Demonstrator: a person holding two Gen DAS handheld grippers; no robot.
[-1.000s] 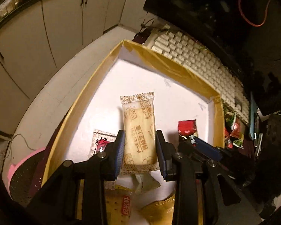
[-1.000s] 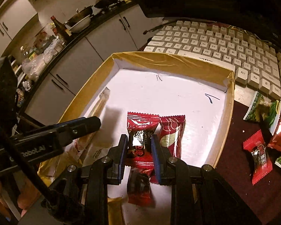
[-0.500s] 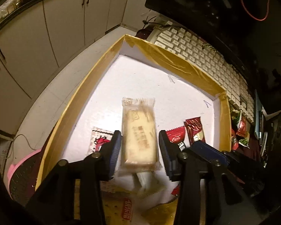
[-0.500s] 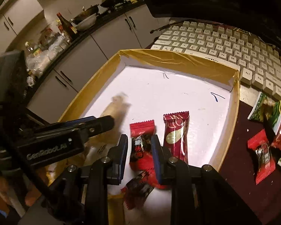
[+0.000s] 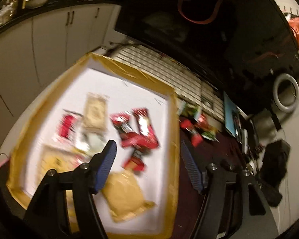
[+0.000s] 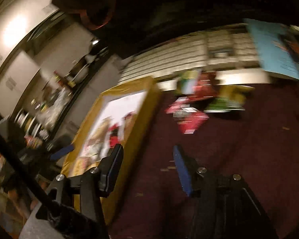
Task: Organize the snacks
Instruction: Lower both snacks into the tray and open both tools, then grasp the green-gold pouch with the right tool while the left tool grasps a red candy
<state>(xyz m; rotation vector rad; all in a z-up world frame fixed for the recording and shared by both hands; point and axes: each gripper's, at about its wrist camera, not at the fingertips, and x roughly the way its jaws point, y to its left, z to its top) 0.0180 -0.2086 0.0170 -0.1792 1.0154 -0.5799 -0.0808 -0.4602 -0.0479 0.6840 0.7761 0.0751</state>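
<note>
Both views are blurred by motion. A shallow box (image 5: 172,131) with yellow-taped walls and a white floor holds several snacks: a beige wafer packet (image 5: 95,112), red candy packets (image 5: 137,129) and a tan pouch (image 5: 125,195). My left gripper (image 5: 147,155) is open and empty above the box's right part. My right gripper (image 6: 147,155) is open and empty over the dark red mat, just right of the box (image 6: 141,111). Loose red and green snack packets (image 6: 193,107) lie on the mat ahead of it; they also show in the left wrist view (image 5: 197,127).
A white keyboard (image 5: 169,73) runs behind the box, under a dark monitor (image 5: 199,20). A blue card (image 6: 275,49) leans at the back right. White cabinets (image 5: 39,45) stand to the left. The dark red mat (image 6: 239,159) spreads right of the box.
Both grippers have opened and let go: the beige wafer packet and the red candy packet now lie in the box. Both grippers have swung right, the right one out over the mat.
</note>
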